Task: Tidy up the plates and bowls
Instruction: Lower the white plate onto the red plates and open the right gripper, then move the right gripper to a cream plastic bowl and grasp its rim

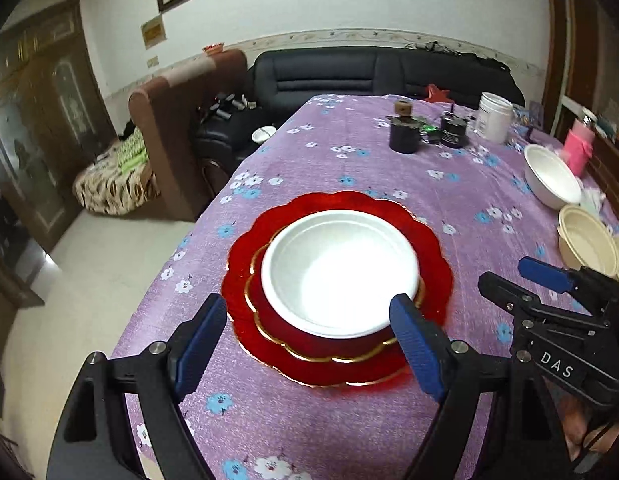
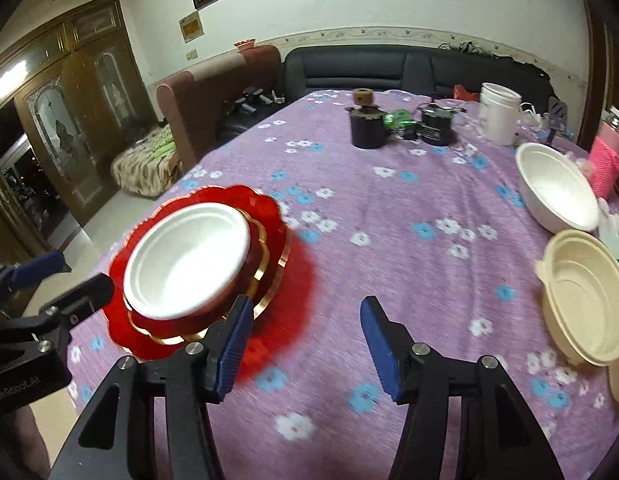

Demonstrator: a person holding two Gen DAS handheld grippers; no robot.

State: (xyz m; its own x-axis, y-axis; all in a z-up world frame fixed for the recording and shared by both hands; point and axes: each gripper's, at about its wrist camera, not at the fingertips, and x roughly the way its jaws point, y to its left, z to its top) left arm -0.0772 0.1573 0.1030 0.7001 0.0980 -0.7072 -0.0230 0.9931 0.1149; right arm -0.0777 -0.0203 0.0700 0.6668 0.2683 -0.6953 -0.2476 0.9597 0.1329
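Red scalloped plates (image 1: 341, 364) carry a white plate (image 1: 341, 272) just ahead of the left tongs (image 1: 313, 344), spread wide, empty. Right tongs (image 2: 305, 344) — also apart, holding nothing — should swing toward the cream bowls (image 2: 581, 300) at their right and pinch one rim squarely.

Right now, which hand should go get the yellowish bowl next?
The right one, probably. The cream bowl sits toward the right side of the table, close beside the open right gripper. The left gripper, also open, faces the stacked red plates and white bowl farther left.
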